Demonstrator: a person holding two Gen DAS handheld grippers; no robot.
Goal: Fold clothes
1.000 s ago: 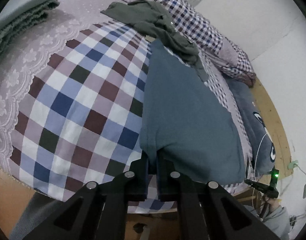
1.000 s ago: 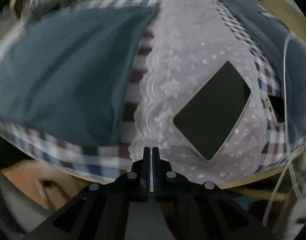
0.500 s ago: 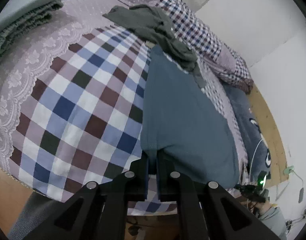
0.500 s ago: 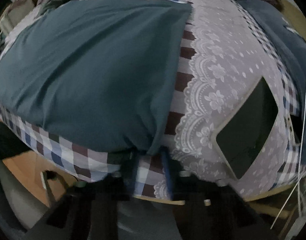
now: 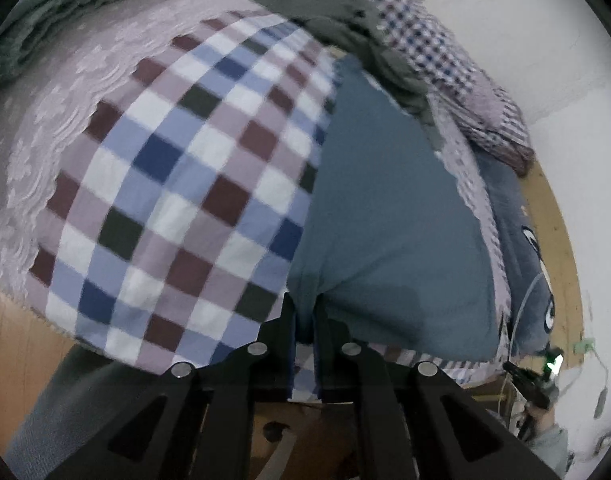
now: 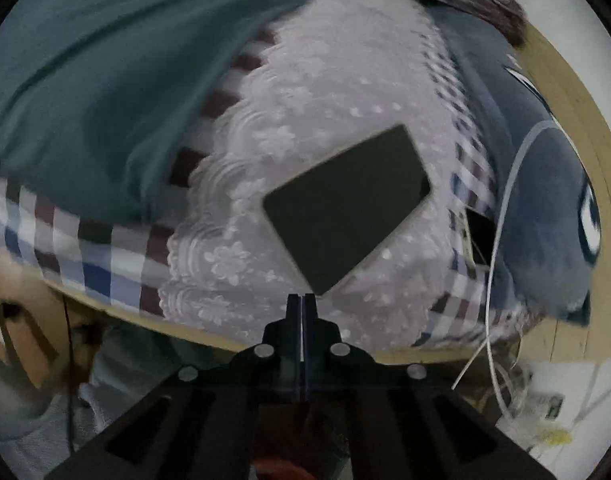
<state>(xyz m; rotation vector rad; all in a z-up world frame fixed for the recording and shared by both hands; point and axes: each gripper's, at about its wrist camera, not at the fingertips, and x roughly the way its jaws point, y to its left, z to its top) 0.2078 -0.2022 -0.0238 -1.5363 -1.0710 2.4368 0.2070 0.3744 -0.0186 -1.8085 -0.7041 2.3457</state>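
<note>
The left gripper (image 5: 304,308) pinches the near left corner of the teal garment (image 5: 389,216), its jaws just starting to ease apart with the cloth bunched between them and the fingers (image 5: 288,320) pressed against the fold. The garment lies flat on the bed, stretching from the near edge toward the far side, over the checked bedspread (image 5: 177,200) of blue, maroon and white squares. A crumpled olive-green garment (image 5: 337,20) lies at its far end, touching it, and a lace-edged lilac cover (image 5: 65,92) fills the far left part of the bed, with a folded grey-green pile (image 5: 57,12) on it at the far left. To the right of the teal garment a grey-blue plush toy (image 5: 521,248) lies along the bed's right edge, next to a white wall (image 5: 545,40). In the right wrist view the right gripper (image 6: 301,312) has its jaws fully together with nothing between them, poised over the lace cover (image 6: 325,80) close to the near corner of a dark flat tablet (image 6: 345,208) that rests on that cover. The teal garment (image 6: 97,80) lies well to the left of this gripper, apart from it, and a white cable (image 6: 501,216) curves across the plush toy (image 6: 545,180) on the right.
</note>
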